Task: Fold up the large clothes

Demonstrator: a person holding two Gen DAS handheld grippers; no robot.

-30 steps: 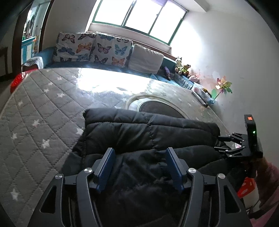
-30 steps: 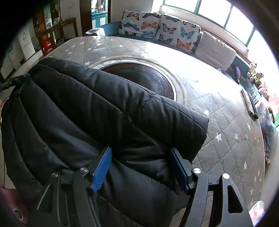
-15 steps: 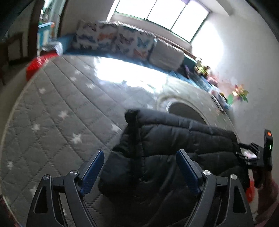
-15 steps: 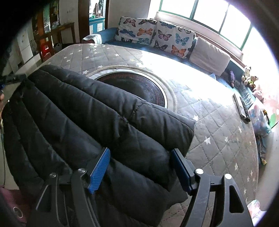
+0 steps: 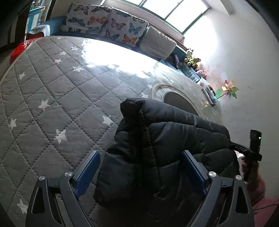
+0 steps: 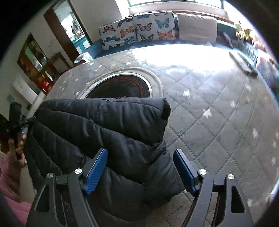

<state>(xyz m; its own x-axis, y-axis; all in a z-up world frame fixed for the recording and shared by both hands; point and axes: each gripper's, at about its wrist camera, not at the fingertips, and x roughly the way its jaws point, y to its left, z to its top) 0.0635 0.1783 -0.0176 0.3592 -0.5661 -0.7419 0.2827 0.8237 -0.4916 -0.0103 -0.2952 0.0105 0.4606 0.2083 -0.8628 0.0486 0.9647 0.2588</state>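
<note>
Black puffy jacket [image 5: 162, 148] is lying folded in a thick bundle at the near edge of the round worktop [image 5: 57, 97], which is wearing a grey quilted cover with white stars. You are holding your left hand-held gripper [image 5: 141, 172] over the left end of the bundle. Its blue pads [image 5: 87, 176] are standing wide and are opening more. The jacket is sitting between them, but the pads are not pressing on it.

You are holding your right hand-held gripper [image 6: 140, 167] over the right end of the bundle [image 6: 111, 132]. Its jaws are opening too. The left blue pad [image 6: 96, 172] is sitting just beside the cloth, and you cannot tell if it is touching. The right pad is standing clear of the jacket.

Just past the far side of the jacket, a round dark hole [image 6: 120, 87] is showing in the middle of the worktop. Far behind it, butterfly cushions [image 6: 137, 31] and a plain grey cushion [image 6: 197, 28] are leaning under a bright window [image 5: 165, 10]. Small soft toys [image 5: 191, 59] are sitting at the far right, near a paper pinwheel [image 5: 228, 89] on the wall. Your pink sleeve [image 6: 10, 176] is showing at the near left in the right wrist view.
</note>
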